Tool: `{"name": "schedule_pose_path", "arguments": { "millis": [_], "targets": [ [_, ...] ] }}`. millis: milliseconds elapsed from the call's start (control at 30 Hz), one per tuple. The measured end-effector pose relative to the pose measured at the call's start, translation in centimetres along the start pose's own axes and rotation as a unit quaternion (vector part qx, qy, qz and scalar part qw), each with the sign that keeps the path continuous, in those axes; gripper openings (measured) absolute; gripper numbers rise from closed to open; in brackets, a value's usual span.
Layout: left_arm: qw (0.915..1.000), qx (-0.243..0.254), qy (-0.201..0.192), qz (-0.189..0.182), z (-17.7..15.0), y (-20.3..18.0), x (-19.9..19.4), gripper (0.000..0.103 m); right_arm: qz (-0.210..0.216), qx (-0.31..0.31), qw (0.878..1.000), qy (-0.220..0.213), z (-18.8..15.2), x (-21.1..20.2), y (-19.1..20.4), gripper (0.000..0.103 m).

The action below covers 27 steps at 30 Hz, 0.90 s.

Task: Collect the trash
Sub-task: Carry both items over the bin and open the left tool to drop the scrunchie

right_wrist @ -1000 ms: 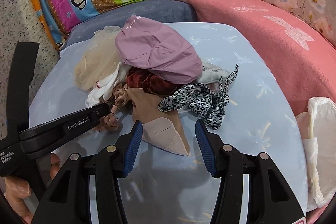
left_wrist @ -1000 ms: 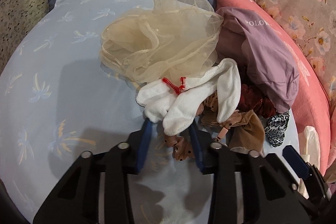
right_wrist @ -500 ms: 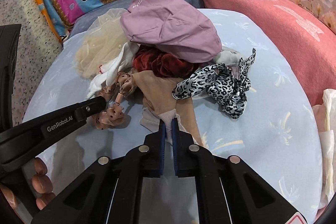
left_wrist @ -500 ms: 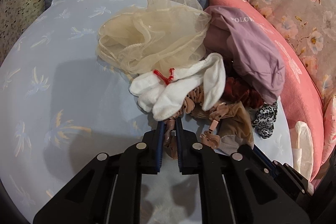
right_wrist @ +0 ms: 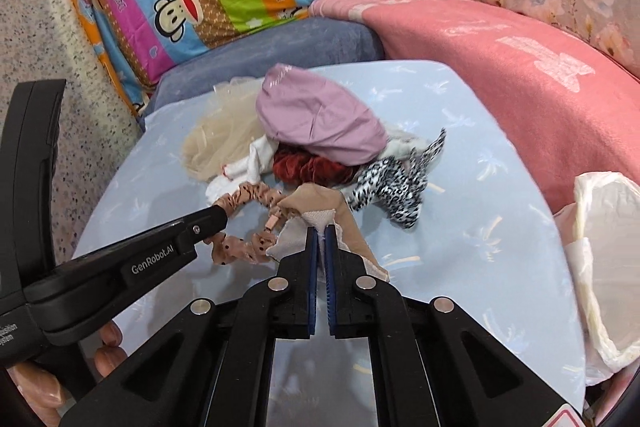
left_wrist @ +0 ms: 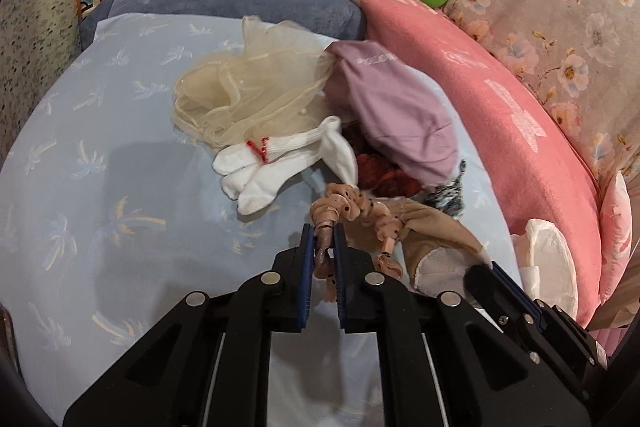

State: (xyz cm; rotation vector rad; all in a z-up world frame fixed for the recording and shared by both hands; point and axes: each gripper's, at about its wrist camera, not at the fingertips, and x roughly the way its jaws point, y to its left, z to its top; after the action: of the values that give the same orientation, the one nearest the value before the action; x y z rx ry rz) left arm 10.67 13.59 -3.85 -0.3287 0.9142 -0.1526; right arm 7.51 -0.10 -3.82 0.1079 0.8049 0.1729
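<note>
Scrunchie (left_wrist: 344,213) and tan stocking (right_wrist: 320,203) now pinched, lifted off sheet (left_wrist: 100,187)

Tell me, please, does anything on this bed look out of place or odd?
Yes: the task says trash, yet the heap on the blue sheet is clothing: white socks, a lilac garment, a leopard-print scarf. Beside it lies an opened white pad.
</note>
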Motion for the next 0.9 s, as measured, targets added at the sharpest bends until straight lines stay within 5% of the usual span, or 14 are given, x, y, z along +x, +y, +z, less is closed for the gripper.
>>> {"name": "schedule_pose_path", "arguments": {
  "millis": [567, 900],
  "targets": [
    [0.9945, 0.077, -0.023, -0.067, -0.7, -9.5, -2.7, 0.009, -0.054, 0.053, 0.993, -0.087, 1.2, -9.6, -8.0, 0.004],
    [0.9804, 0.147, -0.011, -0.131, -1.6, -17.6, -1.8, 0.009, -0.116, 0.112, 0.98, -0.115, 0.5, -13.3, -15.9, 0.003]
  ]
}}
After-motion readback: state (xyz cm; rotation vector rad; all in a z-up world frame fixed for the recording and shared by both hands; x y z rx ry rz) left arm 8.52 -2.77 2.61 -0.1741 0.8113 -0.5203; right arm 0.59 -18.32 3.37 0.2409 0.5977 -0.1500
